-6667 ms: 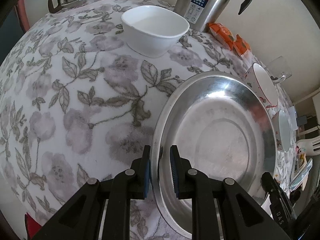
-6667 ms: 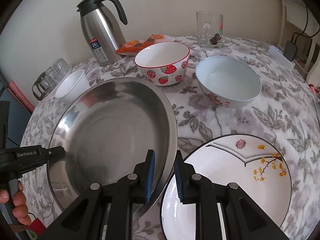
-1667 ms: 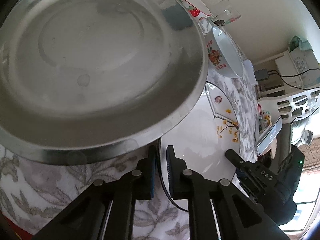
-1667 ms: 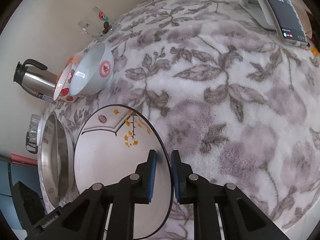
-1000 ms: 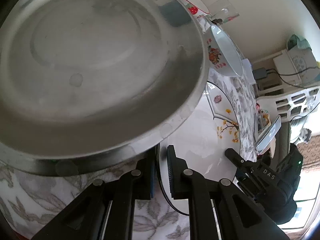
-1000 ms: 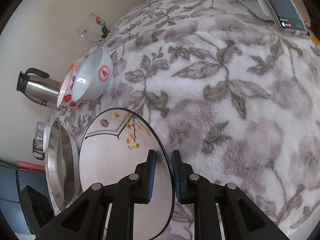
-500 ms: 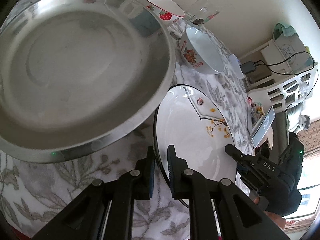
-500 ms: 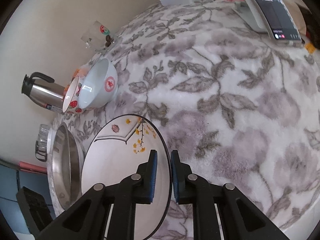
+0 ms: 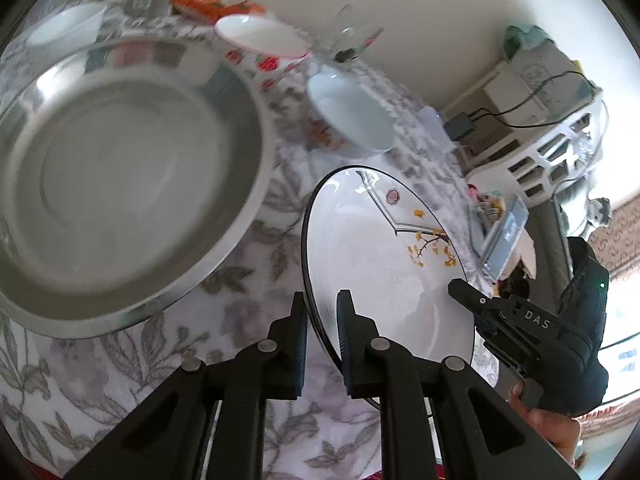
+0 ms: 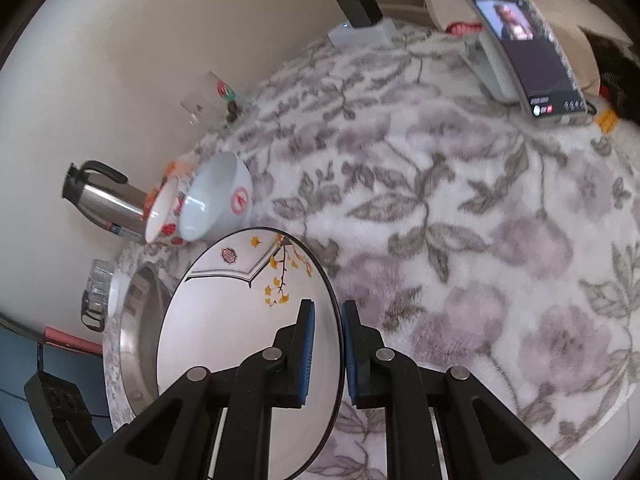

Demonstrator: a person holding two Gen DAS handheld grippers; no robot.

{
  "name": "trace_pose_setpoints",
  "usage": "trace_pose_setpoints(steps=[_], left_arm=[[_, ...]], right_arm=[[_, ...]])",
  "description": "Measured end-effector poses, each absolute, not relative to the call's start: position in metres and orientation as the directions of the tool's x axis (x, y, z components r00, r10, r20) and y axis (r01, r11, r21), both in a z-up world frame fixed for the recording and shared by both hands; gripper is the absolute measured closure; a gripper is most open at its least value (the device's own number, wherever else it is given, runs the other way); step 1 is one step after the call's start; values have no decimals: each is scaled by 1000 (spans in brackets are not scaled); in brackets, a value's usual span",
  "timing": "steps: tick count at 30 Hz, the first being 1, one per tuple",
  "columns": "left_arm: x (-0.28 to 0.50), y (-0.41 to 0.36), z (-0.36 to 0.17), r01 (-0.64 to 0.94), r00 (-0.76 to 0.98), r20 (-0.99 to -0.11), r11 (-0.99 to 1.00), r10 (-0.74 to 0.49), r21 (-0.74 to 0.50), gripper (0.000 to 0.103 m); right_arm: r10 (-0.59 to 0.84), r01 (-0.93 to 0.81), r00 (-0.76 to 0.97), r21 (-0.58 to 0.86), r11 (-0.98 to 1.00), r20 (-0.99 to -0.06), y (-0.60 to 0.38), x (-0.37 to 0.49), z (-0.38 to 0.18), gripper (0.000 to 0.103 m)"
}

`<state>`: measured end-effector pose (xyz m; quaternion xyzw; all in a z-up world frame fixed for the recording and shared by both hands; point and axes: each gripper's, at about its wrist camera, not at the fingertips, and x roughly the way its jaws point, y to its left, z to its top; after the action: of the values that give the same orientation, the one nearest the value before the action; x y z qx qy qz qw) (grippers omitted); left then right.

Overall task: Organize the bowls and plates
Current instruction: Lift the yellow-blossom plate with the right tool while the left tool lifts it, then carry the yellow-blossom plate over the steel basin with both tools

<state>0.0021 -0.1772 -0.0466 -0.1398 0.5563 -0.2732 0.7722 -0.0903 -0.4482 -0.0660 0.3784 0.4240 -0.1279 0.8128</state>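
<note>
A white plate with a black rim and yellow leaf pattern [image 9: 384, 252] is held from both sides, lifted off the floral cloth. My left gripper [image 9: 322, 308] is shut on its near rim. My right gripper [image 10: 328, 328] is shut on the opposite rim of the plate [image 10: 240, 312]; it shows in the left wrist view [image 9: 464, 292]. A large steel plate [image 9: 120, 176] lies to the left on the cloth and shows in the right wrist view [image 10: 136, 320]. A white bowl [image 9: 352, 112] and a strawberry bowl [image 9: 264, 40] stand behind.
A steel thermos [image 10: 104, 200], a glass mug [image 10: 212, 96], a small white bowl [image 9: 64, 28] and an orange packet [image 9: 208, 4] stand along the wall. A phone on a stand [image 10: 520, 40] and a charger [image 10: 360, 4] sit at the table's far side.
The white plate has risen and tilted up between both grippers. The view has drawn back from the steel plate, which now lies further left.
</note>
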Motion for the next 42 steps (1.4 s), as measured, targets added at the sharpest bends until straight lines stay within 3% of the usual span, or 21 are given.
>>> trace_pose_setpoints(steps=[10,21,42], left_arm=[[9,-158,2,326,313,-713,776,-628,-540,87],[31,-108,29,262,399,-655,764,-642,-589,88],[68,-15,32,67,474,-645,755,-599,-652,88]], right_arm=[[49,446,702,492,748,-710,-428,-93,-11,88],[54,339,761,468,816,-646,-374,-69,28,88],[138,250,737,456,854,-662,-290,-16,21,88]])
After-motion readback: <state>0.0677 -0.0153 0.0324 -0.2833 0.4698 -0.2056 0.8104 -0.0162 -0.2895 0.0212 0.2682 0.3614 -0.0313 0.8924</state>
